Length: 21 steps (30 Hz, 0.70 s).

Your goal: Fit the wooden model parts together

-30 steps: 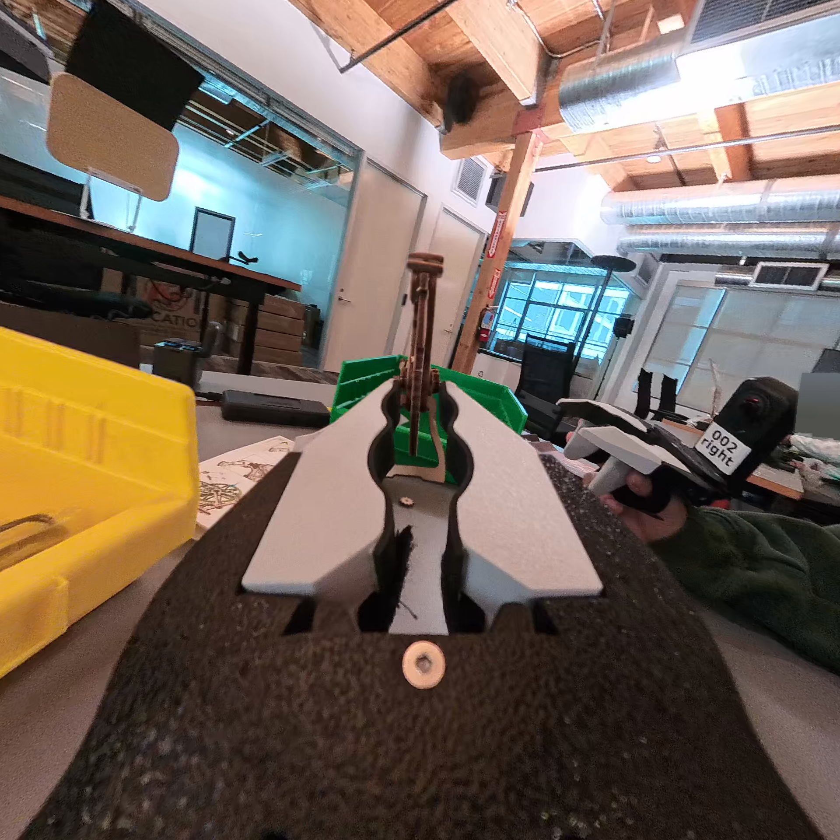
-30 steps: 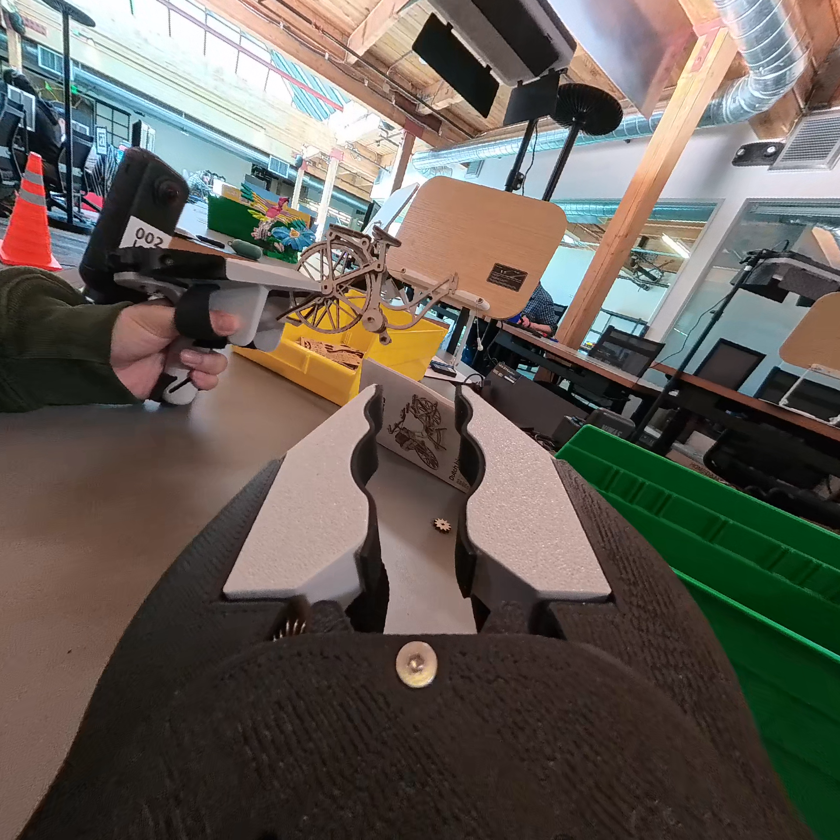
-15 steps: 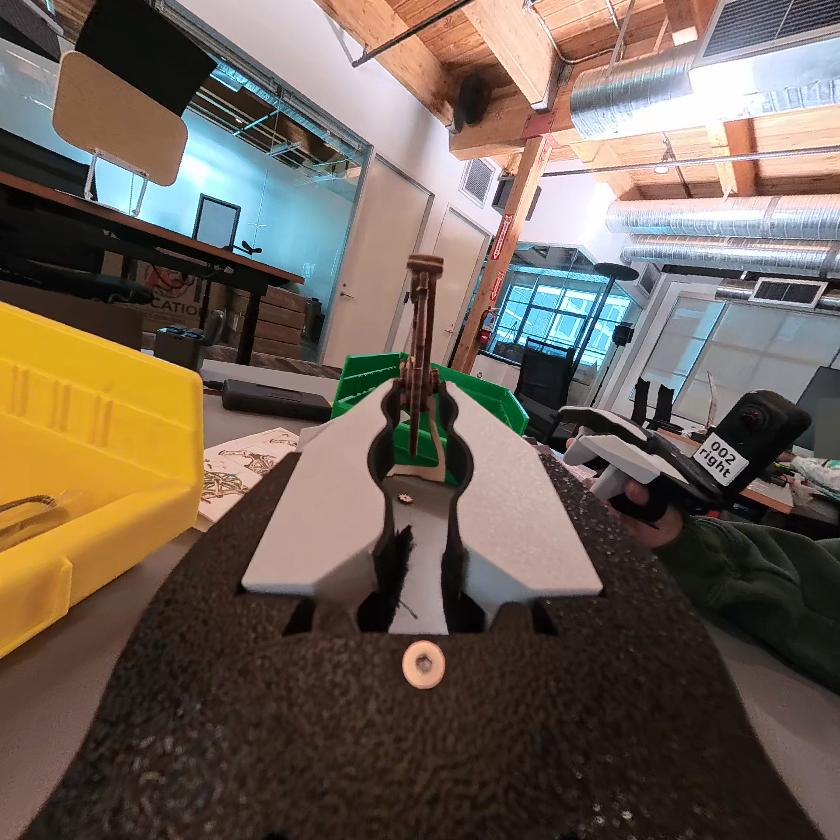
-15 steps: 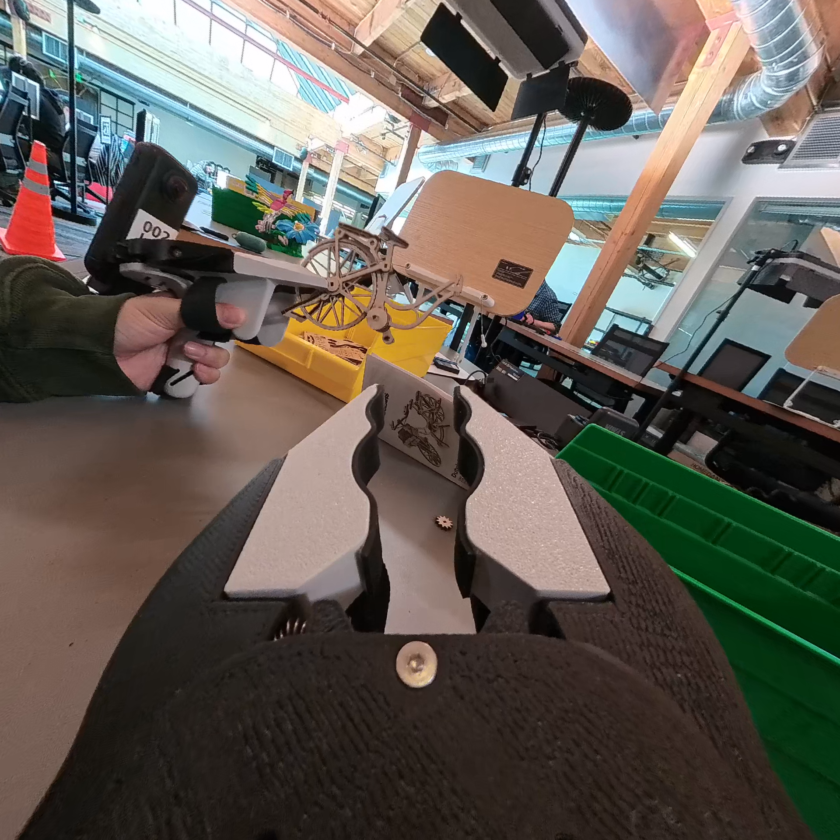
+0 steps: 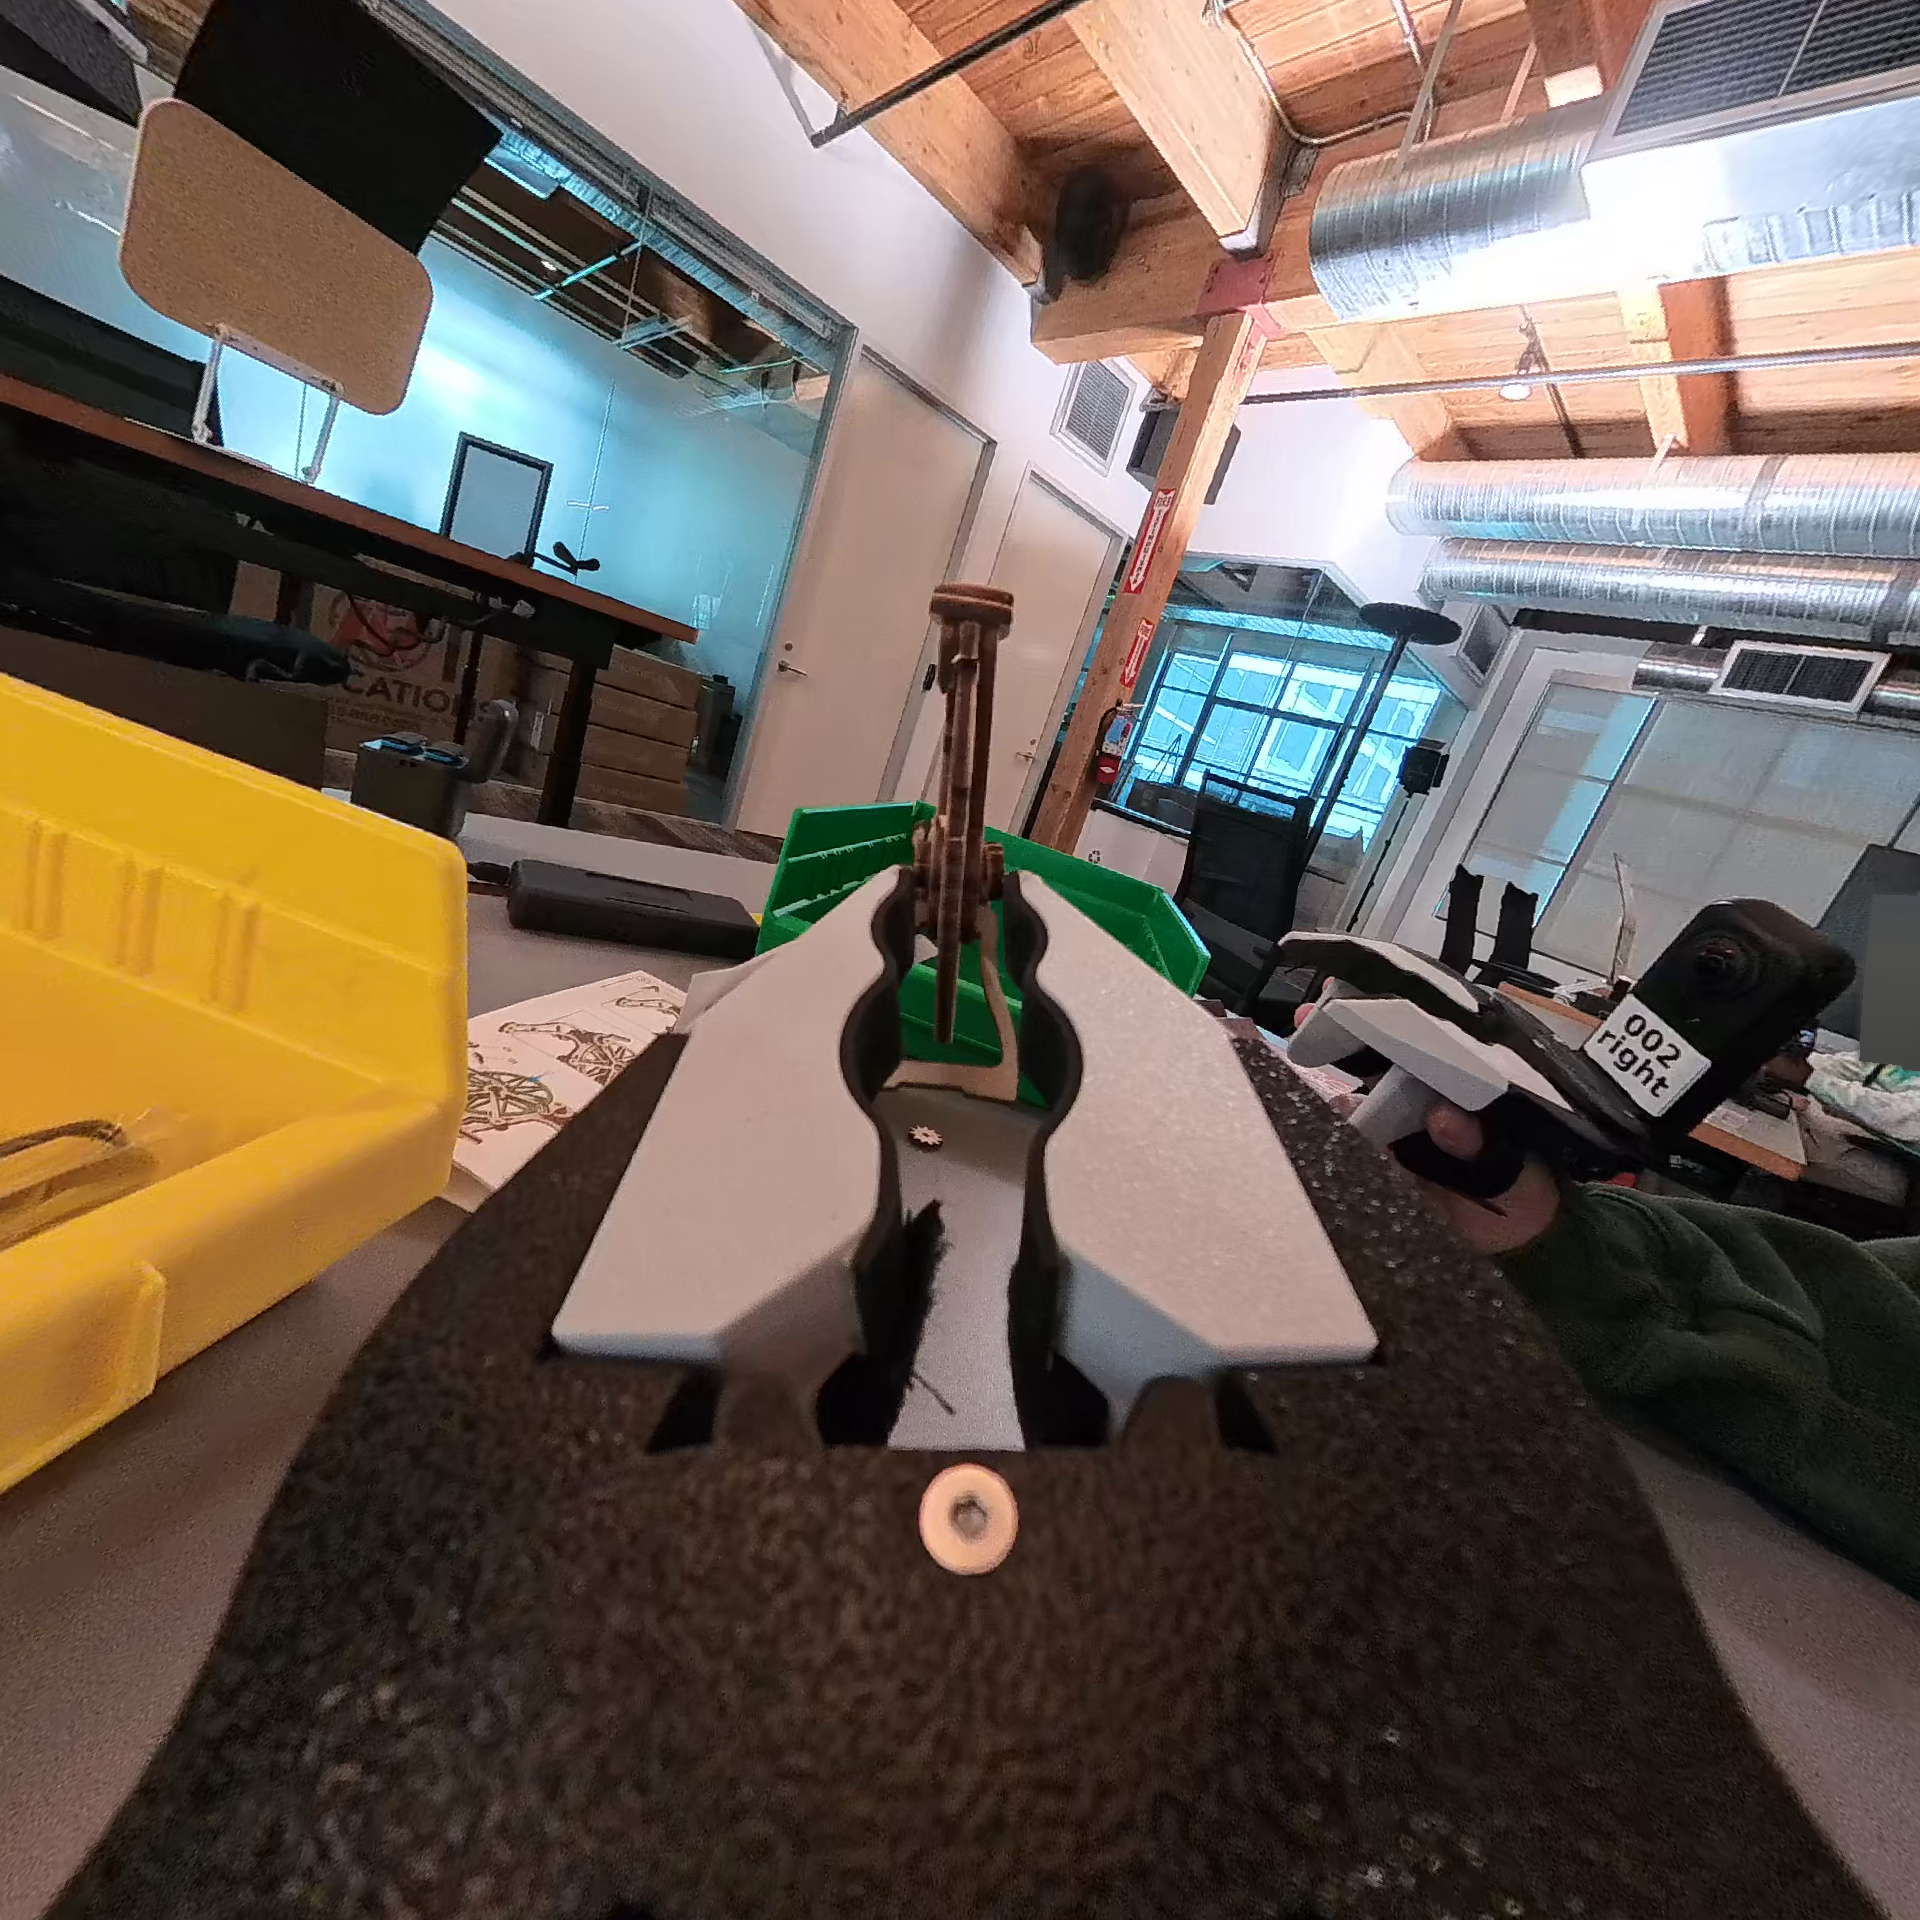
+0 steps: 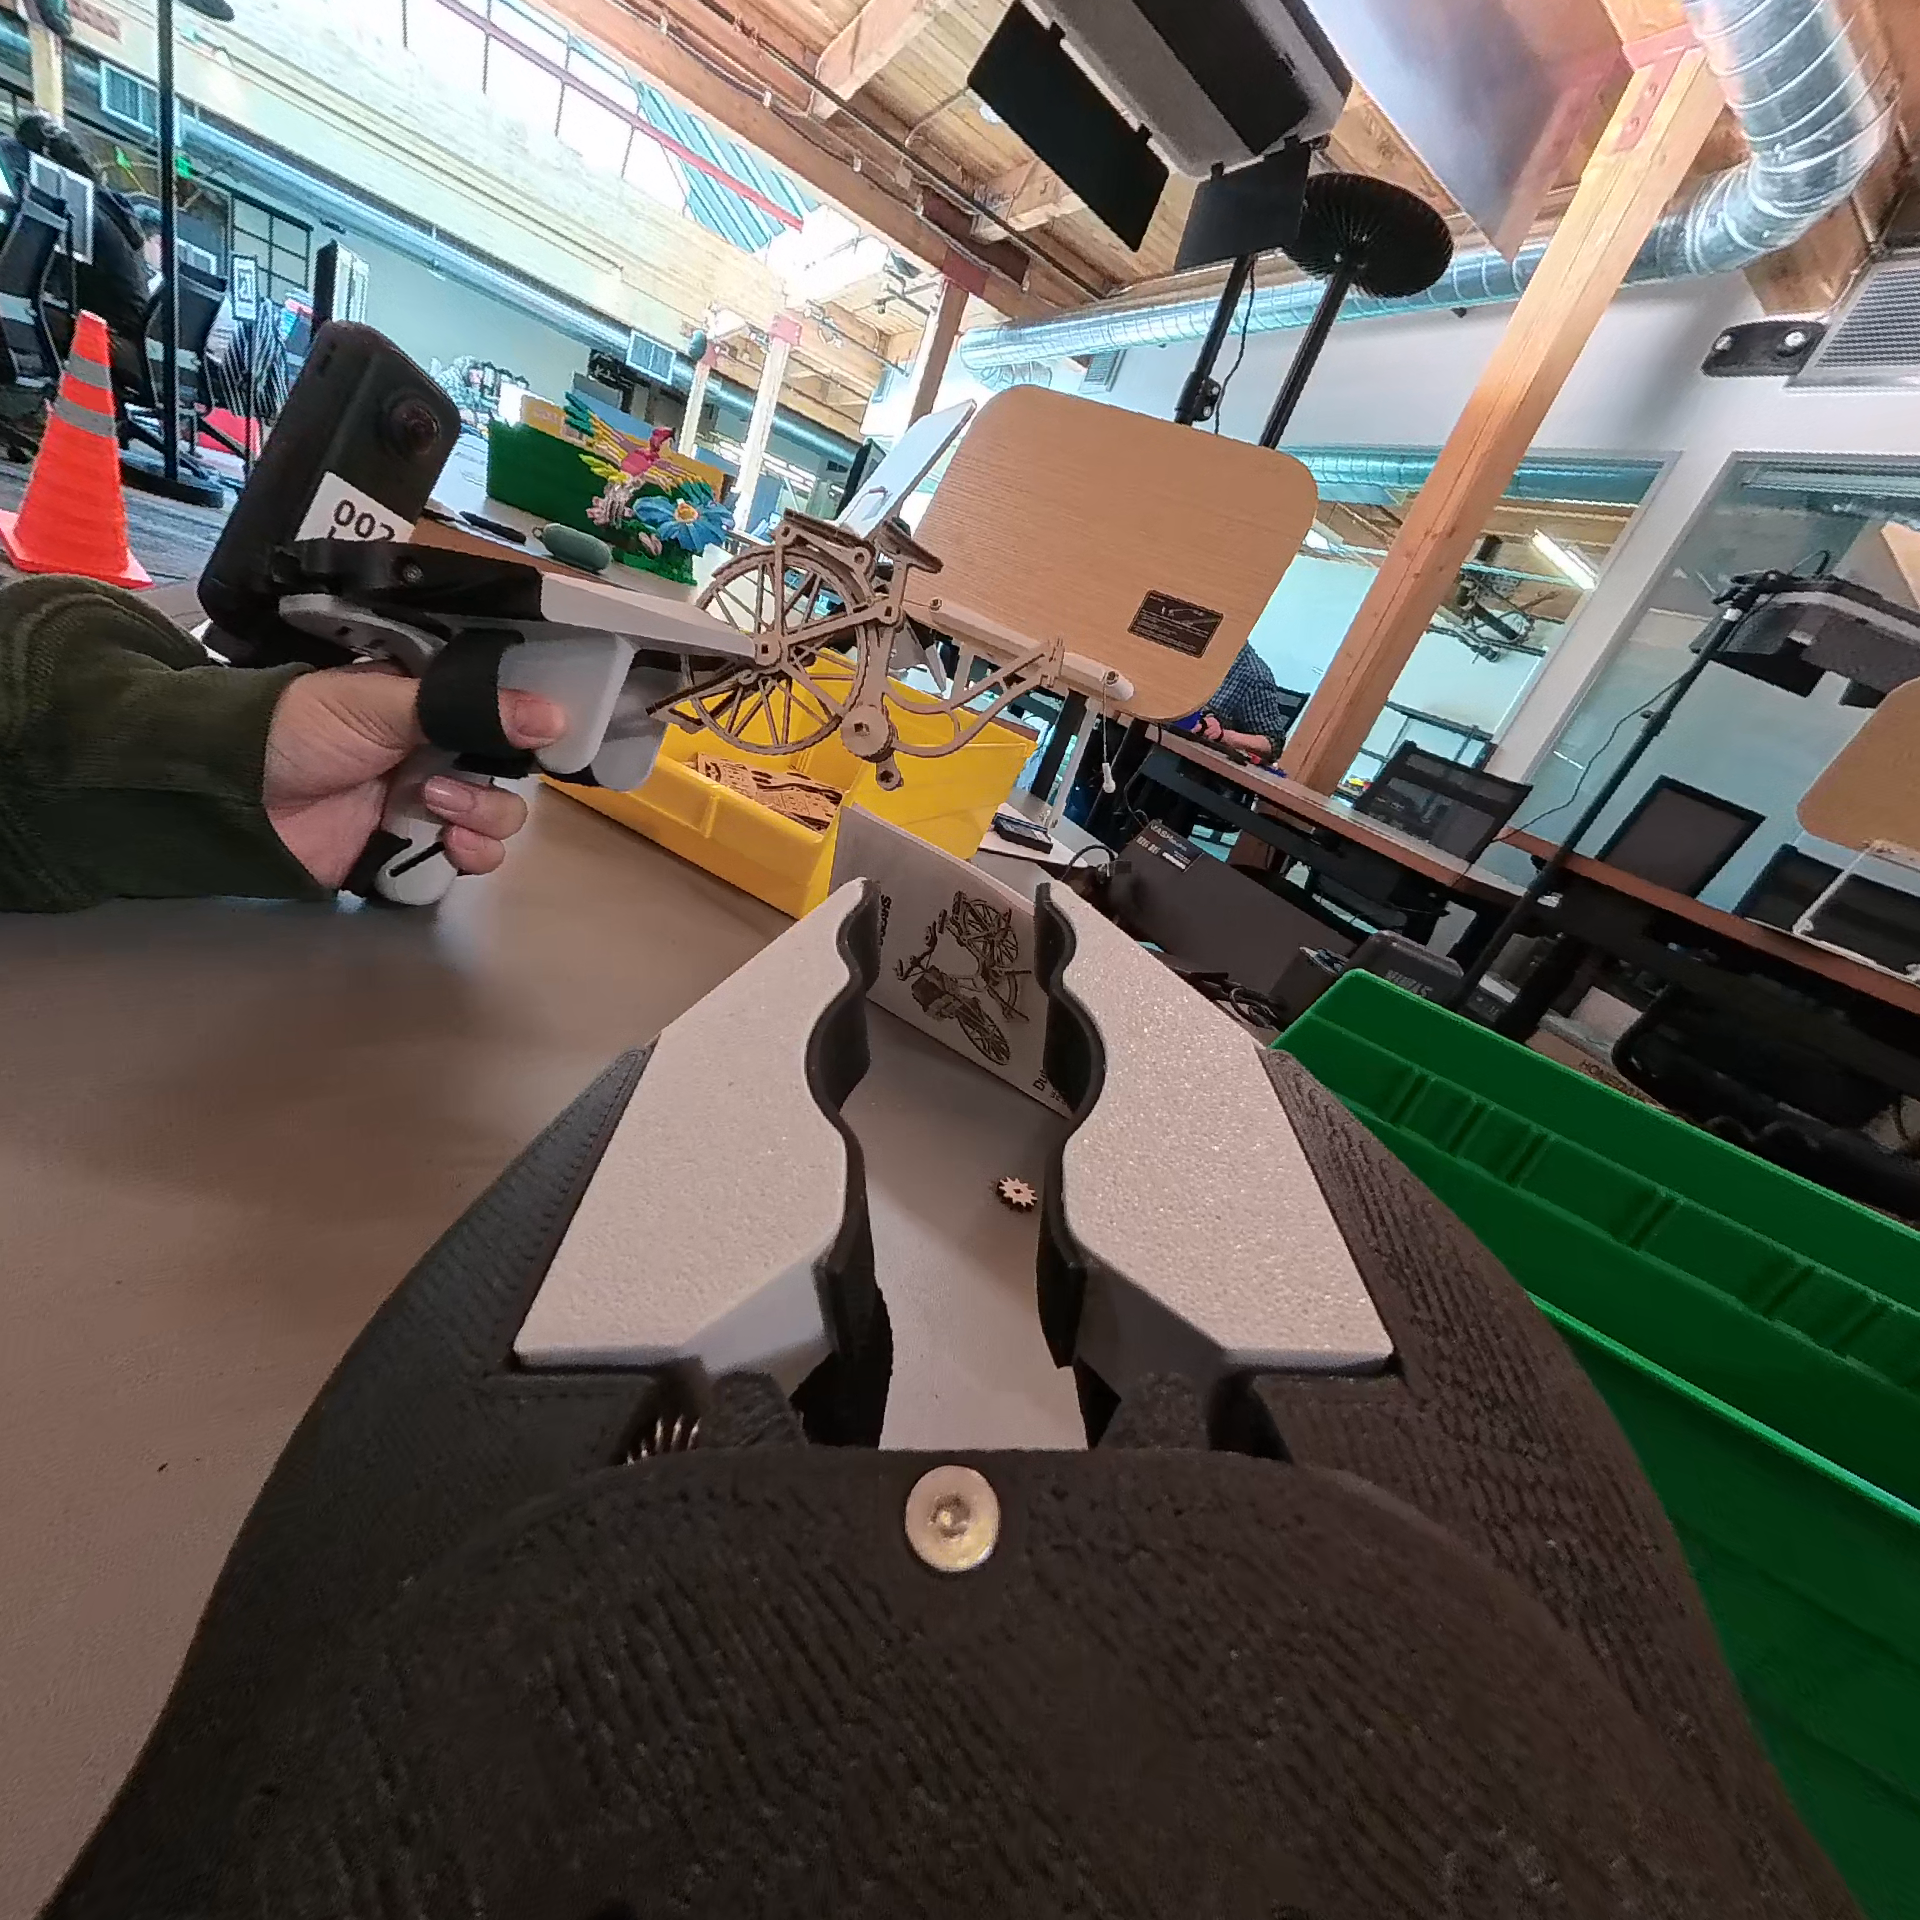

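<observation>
My left gripper (image 5: 958, 894) is shut on a wooden bicycle model (image 5: 961, 790), seen edge-on and standing up between the fingertips. In the right wrist view the left gripper (image 6: 717, 644) holds the bicycle model (image 6: 800, 655) side-on above the table, wheel and frame showing. A small wooden gear (image 6: 1016, 1195) lies flat on the grey table between the fingers of my right gripper (image 6: 948, 904), which is open and empty. The gear also shows in the left wrist view (image 5: 923, 1136), below the model. The right gripper (image 5: 1325, 987) is at the right there, held by a hand.
A yellow bin (image 5: 208, 1039) with wooden parts stands to the left of the left gripper, also seen in the right wrist view (image 6: 769, 821). A green bin (image 6: 1610, 1195) lies to the right of the right gripper. A printed instruction sheet (image 6: 956, 966) lies ahead of the right gripper. Left tips to right tips: about 15 cm.
The left gripper has shifted slightly with the bicycle model still in it. The right gripper has hardly moved, and the gear lies in the same place.
</observation>
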{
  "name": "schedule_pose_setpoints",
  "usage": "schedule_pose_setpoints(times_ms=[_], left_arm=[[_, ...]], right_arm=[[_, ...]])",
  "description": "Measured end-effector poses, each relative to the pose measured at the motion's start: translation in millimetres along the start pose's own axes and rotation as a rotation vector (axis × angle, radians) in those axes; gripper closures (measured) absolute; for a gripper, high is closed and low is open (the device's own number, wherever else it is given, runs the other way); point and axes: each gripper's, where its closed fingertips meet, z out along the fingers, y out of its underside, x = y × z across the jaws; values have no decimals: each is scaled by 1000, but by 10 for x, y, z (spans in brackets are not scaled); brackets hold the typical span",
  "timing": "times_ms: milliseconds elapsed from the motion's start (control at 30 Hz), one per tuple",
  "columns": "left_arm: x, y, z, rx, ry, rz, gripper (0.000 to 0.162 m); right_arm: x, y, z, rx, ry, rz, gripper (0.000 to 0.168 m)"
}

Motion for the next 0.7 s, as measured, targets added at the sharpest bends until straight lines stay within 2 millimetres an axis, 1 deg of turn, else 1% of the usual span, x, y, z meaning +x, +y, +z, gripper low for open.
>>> schedule_pose_setpoints(times_ms=[700], left_arm=[[-9,1,-2,1,-3,-11,148]], right_arm=[[-12,6,5,-3,-5,-4,142]])
